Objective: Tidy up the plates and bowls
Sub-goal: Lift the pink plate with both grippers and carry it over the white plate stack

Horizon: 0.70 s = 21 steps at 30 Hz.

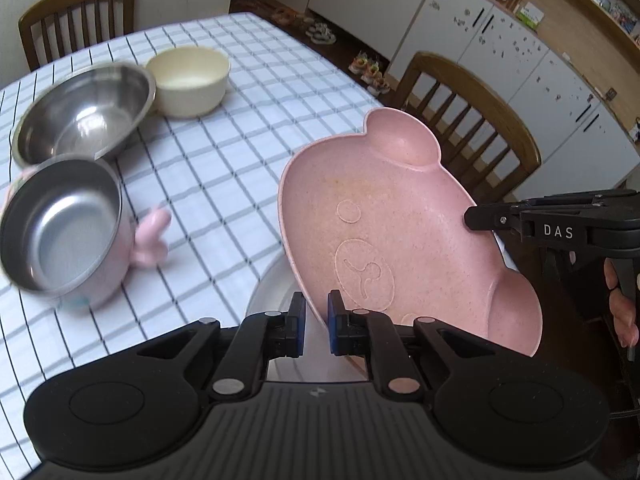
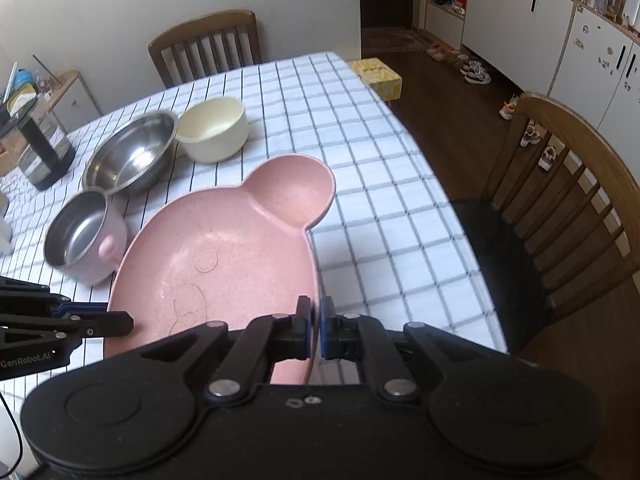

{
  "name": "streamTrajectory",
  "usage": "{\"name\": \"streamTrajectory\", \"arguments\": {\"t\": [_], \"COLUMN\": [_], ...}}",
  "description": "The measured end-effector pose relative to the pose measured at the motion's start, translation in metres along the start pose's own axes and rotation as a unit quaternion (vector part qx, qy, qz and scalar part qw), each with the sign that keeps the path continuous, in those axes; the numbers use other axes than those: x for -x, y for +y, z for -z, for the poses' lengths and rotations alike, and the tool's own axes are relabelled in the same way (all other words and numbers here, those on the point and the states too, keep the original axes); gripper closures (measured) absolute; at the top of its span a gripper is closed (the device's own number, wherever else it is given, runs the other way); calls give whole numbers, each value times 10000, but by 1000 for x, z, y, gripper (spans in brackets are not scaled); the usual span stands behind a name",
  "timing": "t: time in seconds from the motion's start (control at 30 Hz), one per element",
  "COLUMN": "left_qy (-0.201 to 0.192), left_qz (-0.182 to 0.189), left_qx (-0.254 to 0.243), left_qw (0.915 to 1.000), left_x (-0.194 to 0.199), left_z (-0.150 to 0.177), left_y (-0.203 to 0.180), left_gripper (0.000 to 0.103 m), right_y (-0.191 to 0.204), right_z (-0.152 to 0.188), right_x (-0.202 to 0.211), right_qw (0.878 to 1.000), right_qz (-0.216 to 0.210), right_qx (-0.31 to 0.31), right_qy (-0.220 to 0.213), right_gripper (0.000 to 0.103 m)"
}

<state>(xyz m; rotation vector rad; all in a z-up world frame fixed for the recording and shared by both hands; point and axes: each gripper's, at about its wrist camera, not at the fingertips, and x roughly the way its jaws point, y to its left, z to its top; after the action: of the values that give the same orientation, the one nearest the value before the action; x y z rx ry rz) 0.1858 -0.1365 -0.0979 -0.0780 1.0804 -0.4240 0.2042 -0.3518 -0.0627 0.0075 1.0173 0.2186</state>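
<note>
A pink bear-shaped plate (image 1: 392,216) (image 2: 224,256) with two round ears hangs tilted over the checked tablecloth, held from both sides. My left gripper (image 1: 316,312) is shut on its near left rim. My right gripper (image 2: 316,320) is shut on the opposite rim, its finger (image 1: 480,218) showing at that edge in the left wrist view. The left gripper's finger (image 2: 116,322) reaches the plate's edge in the right wrist view. A steel bowl (image 1: 84,114) (image 2: 132,152), a cream bowl (image 1: 188,80) (image 2: 214,128) and a pink steel-lined bowl with a handle (image 1: 60,228) (image 2: 84,236) stand on the table.
A silvery round dish (image 1: 268,292) lies on the table under the plate. A glass kettle (image 2: 40,152) stands at the table's far left. Wooden chairs (image 1: 472,120) (image 2: 568,184) flank the table, another chair (image 2: 208,44) is at the far end. A yellow box (image 2: 376,74) sits beyond the corner.
</note>
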Motion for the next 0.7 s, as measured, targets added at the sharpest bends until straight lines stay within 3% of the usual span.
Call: {"name": "streamTrajectory", "arguments": {"t": [0.27, 0.7], "left_qy": [168, 279], "left_qz": [-51, -99], "left_qx": [-38, -79], "left_qw": [9998, 9995], "left_x": [-6, -25], "left_z": [33, 40], "left_y": [0, -2], "left_gripper": [93, 93], "right_y": [11, 6], "right_z": [38, 55], "right_x": [-8, -25], "right_qw": [9997, 9996], "right_qz": [7, -37], "right_qx": [-38, -86], "right_qy": [231, 276], "right_gripper": [97, 97]}}
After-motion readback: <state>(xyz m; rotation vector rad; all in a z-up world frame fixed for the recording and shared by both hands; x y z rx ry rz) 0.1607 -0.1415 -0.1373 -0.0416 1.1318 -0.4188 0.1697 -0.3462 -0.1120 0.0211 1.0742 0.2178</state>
